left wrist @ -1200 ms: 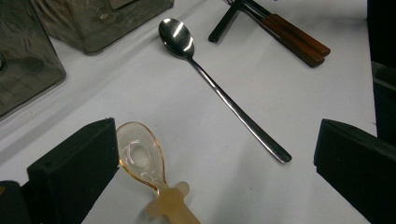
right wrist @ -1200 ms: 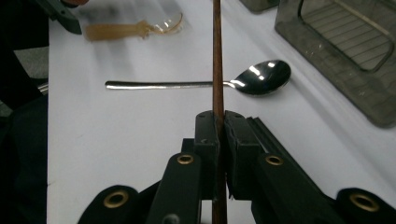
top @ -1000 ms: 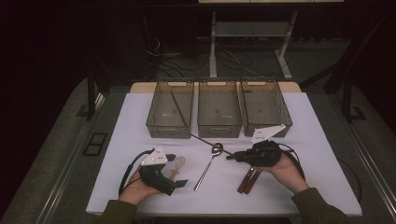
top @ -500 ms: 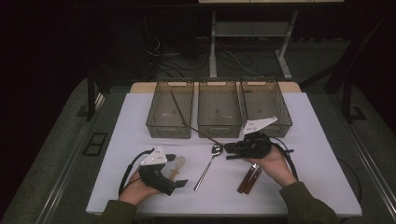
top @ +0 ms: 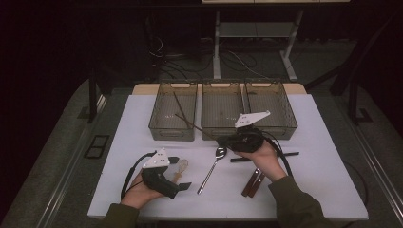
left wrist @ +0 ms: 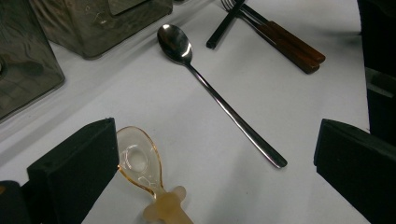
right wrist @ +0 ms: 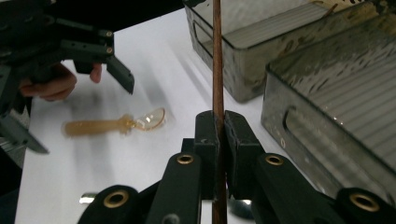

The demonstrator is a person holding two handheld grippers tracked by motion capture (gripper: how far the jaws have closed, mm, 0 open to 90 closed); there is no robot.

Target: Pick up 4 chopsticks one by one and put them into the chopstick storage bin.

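Note:
My right gripper (top: pixel 222 140) is shut on a thin brown chopstick (top: pixel 196 125), which slants up and left so that its far tip lies over the left clear bin (top: pixel 160 128). In the right gripper view the pads (right wrist: pixel 207 128) pinch the chopstick (right wrist: pixel 216 56) upright between them. My left gripper (top: pixel 179 174) rests open on the table at the front left, straddling an amber plastic spoon (left wrist: pixel 140 163). A metal spoon (top: pixel 211 166) lies between the two hands.
Three clear bins stand in a row at the back; the left one holds another chopstick (top: pixel 177 105). A black chopstick (top: pixel 280 155) and wooden-handled cutlery (top: pixel 253 183) lie by the right hand. White table edge (top: pixel 228 214) runs near the forearms.
The right gripper has carried the brown chopstick left and away from the person, toward the left bin, rising slightly. The left gripper has stayed put.

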